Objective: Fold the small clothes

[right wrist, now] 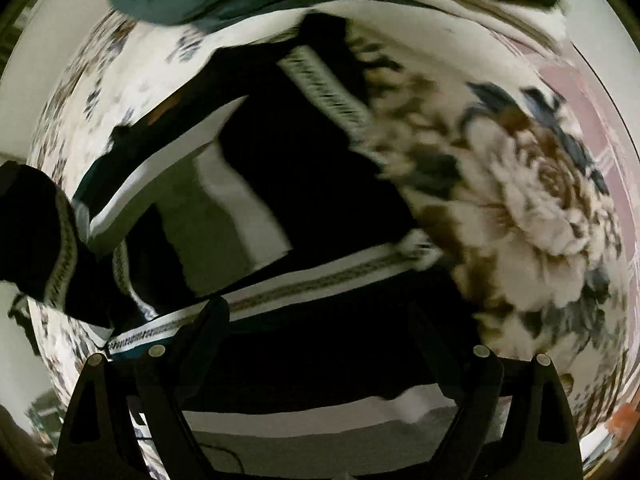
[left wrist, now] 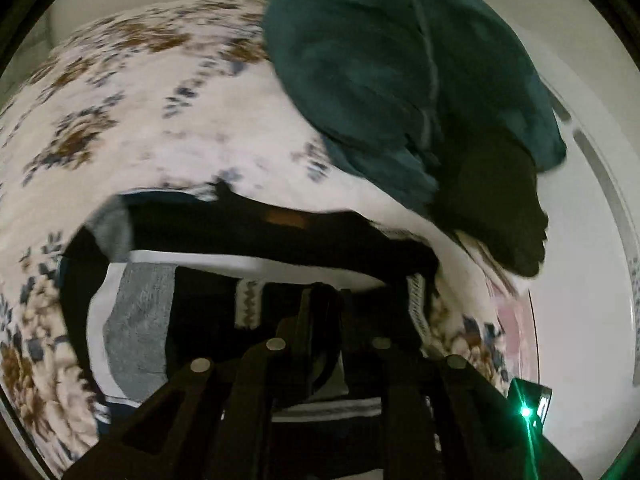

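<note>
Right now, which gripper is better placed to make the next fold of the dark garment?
Probably left. The left gripper has its fingers closed on the dark garment, so it could carry that edge over. The right gripper is open above the cloth, holding nothing.

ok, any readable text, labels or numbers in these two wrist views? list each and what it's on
None readable.
Small brown patch on the black garment with white and grey panels: blurred, nothing legible.
White patterned trim band on that garment: zigzag motif, not letters.
Teal fabric pile: no print visible.
</note>
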`<state>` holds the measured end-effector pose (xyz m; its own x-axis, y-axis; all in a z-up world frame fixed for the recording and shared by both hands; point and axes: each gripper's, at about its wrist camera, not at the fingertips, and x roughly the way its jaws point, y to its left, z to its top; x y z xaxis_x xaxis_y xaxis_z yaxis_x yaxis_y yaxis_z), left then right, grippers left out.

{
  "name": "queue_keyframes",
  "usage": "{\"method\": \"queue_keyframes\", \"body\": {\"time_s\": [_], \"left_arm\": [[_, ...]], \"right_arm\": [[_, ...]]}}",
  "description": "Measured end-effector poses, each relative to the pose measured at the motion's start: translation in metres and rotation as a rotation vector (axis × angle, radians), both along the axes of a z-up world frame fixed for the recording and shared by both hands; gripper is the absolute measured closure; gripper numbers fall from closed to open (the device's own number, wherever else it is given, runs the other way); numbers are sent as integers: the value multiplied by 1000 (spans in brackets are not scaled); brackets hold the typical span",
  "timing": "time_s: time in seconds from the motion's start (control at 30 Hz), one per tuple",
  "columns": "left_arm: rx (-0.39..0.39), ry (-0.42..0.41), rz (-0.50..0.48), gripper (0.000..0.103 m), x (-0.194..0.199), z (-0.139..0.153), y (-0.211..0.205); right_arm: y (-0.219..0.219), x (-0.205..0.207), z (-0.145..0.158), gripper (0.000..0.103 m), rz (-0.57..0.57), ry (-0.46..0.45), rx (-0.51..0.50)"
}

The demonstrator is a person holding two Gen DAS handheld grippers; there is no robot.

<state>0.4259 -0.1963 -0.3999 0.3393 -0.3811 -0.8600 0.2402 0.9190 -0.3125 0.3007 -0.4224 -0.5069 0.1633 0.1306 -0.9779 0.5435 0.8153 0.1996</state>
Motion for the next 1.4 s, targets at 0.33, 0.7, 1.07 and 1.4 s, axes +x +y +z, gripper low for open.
{"method": "queue_keyframes", "body": {"time_s": [0.33, 0.7, 1.07, 1.4], "left_arm": [[248, -77, 147, 16, -8, -10, 90], [447, 82, 443, 16, -34, -61, 238], [446, 123, 477, 16, -17, -86, 251], [431, 93, 361, 16, 55, -107, 194]], "right_arm": [[-25, -4, 5, 10, -66, -127, 172], [59, 113, -34, 22, 125, -94, 144], [70, 106, 26, 96, 130, -215, -212], [-21, 111, 14, 96, 47, -79, -248]]}}
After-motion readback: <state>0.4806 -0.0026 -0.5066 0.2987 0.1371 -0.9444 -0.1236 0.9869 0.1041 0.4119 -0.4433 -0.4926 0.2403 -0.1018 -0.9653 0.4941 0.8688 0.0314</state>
